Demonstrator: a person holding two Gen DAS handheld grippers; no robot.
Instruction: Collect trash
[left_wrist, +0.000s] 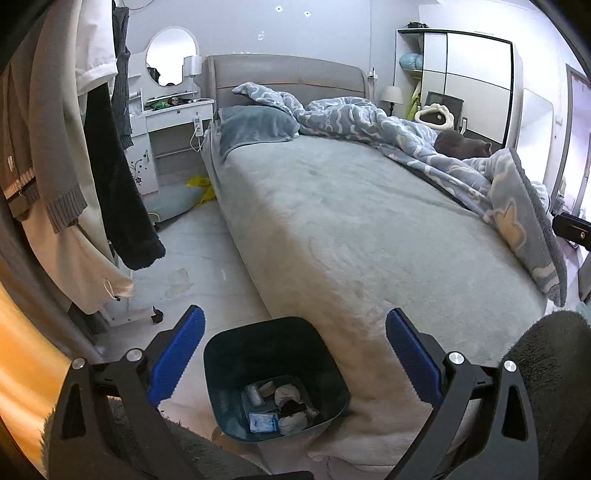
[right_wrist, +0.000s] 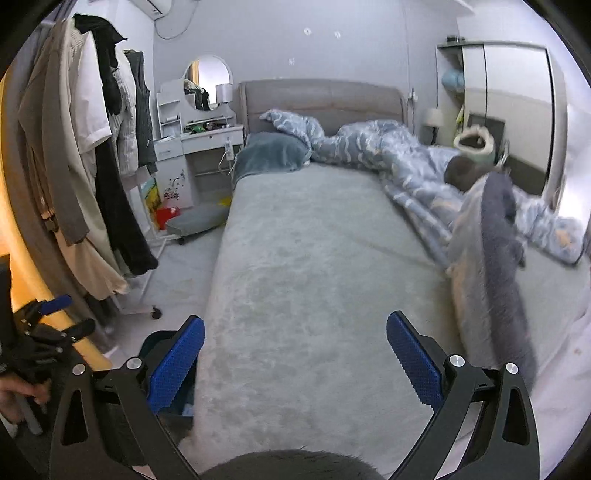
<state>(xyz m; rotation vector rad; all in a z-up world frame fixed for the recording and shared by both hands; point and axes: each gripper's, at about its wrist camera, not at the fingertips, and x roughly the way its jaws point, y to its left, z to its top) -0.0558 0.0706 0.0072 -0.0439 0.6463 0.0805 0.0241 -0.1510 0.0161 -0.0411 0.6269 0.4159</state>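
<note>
A dark blue trash bin (left_wrist: 275, 350) stands on the floor at the bed's near corner, right below my left gripper (left_wrist: 295, 354), which is open and empty above it. Inside lie crumpled white tissues (left_wrist: 290, 393) and a blue packet (left_wrist: 263, 421). In the right wrist view only the bin's edge (right_wrist: 155, 341) shows behind the left finger. My right gripper (right_wrist: 295, 354) is open and empty over the grey bed (right_wrist: 314, 258). The left gripper also shows at the left edge of the right wrist view (right_wrist: 48, 325).
A rumpled blue duvet (left_wrist: 424, 147) lies along the bed's far side, with a grey cat (left_wrist: 461, 144) on it. A clothes rack on wheels (right_wrist: 92, 166) stands left of the floor strip. A white dressing table (left_wrist: 173, 122), a floor cushion (right_wrist: 199, 218) and a yellow bag (left_wrist: 201, 186) sit beyond.
</note>
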